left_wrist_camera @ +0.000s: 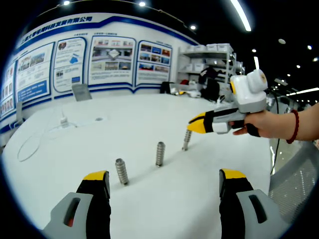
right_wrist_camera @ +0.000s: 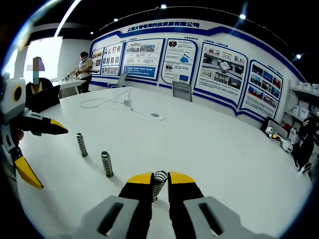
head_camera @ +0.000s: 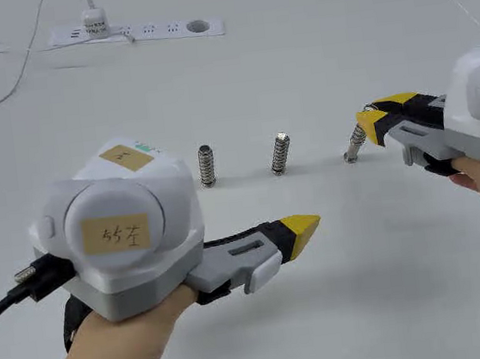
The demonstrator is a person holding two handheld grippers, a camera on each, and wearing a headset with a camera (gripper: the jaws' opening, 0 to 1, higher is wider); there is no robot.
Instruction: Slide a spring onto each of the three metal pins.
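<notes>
Three springs counted on white tabletop (head_camera: pixel 365 286), set in row, well apart: first spring (head_camera: pixel 207 166), second spring (head_camera: pixel 281 153), third spring (head_camera: pixel 356 142). First two seen upright, untouched by either gripper. Third seen slightly tilted. Two grippers counted. Right gripper (right_wrist_camera: pixel 160 179): jaws clenched on upper coils of third spring. Left gripper (left_wrist_camera: pixel 163 175): jaws spread wide, nothing grasped, held above tabletop near first spring. One power strip (head_camera: pixel 141 30) seen far back, one plug fitted.
</notes>
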